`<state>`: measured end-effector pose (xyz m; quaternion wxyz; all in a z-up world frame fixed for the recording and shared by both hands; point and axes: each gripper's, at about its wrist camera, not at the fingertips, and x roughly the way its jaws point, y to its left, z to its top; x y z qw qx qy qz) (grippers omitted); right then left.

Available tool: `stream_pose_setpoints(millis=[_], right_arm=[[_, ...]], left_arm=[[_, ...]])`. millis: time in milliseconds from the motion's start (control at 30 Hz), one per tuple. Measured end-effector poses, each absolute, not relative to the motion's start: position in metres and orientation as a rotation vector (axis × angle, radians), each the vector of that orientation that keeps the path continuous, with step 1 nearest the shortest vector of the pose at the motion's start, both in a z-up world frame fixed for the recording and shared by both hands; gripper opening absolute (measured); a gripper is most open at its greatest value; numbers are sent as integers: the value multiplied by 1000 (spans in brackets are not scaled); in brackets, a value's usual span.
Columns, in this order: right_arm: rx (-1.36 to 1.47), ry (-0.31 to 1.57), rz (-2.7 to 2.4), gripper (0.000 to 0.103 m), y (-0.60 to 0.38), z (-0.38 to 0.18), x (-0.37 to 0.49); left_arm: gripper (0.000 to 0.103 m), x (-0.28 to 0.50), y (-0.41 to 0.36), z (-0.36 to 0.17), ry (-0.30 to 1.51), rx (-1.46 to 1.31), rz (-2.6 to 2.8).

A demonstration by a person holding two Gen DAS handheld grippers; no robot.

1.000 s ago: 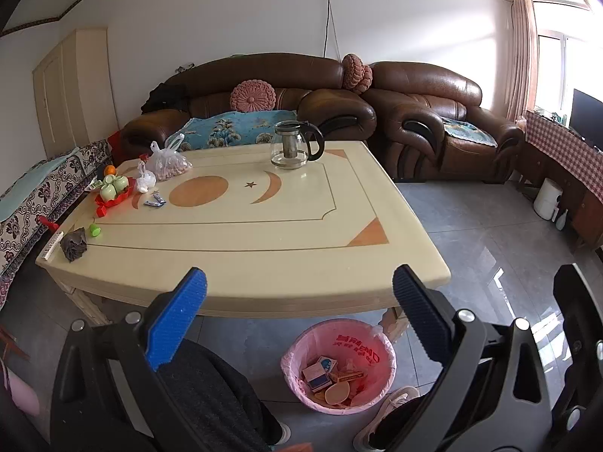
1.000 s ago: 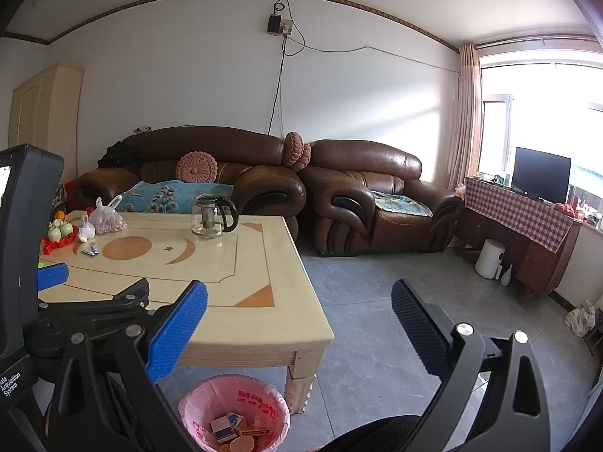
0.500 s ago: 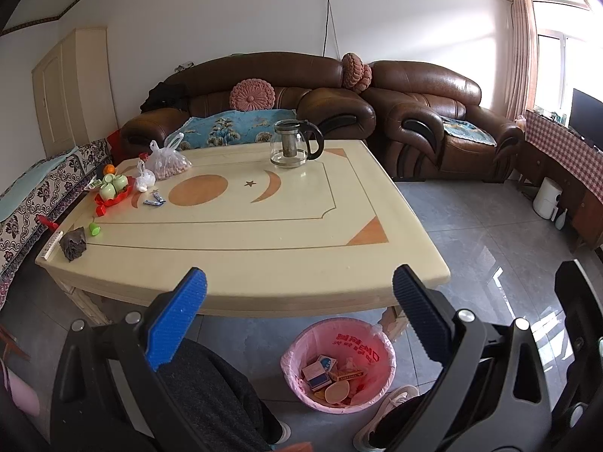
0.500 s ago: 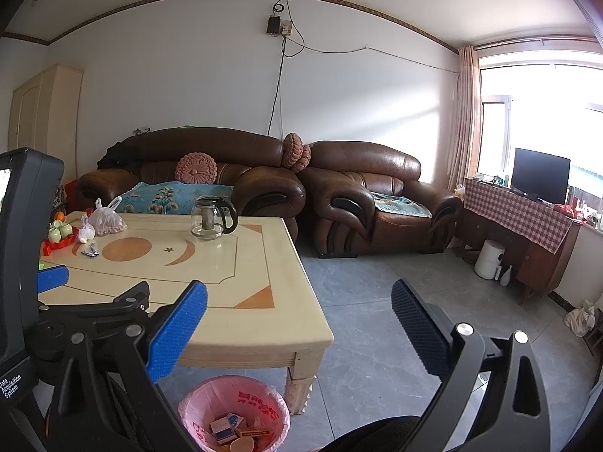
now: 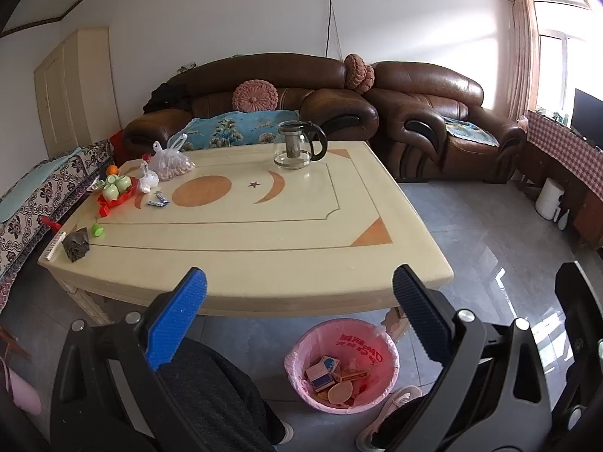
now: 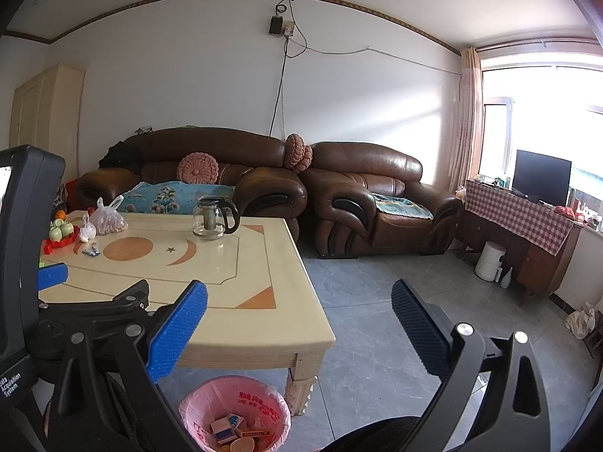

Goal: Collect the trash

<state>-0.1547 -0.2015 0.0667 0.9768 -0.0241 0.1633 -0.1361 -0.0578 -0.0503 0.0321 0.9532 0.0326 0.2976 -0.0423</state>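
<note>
A pink-lined trash bin (image 5: 341, 365) stands on the floor under the near edge of the cream table (image 5: 264, 248); it holds small boxes and scraps. It also shows in the right wrist view (image 6: 235, 412). A small wrapper (image 5: 157, 200), a dark crumpled scrap (image 5: 76, 244) and a green cap (image 5: 97, 230) lie on the table's left side. My left gripper (image 5: 299, 318) is open and empty, above the table's near edge. My right gripper (image 6: 299, 326) is open and empty, off the table's right corner.
A glass teapot (image 5: 297, 149) stands at the table's far side. A plastic bag of nuts (image 5: 171, 164) and a red tray of green cups (image 5: 115, 190) sit at the left. Brown sofas (image 5: 339, 109) are behind. A cabinet with a TV (image 6: 542, 182) stands at the right.
Both views have barely shifted. Both grippers stay open and empty.
</note>
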Motion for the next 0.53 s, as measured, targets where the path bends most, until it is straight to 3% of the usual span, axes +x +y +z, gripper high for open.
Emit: stream_pose_setpoints(millis=[533], right_arm=[[-58,334,-268,96,-200,66,-153]], left_arm=[[97,-53,-47,33,617,60,-77]])
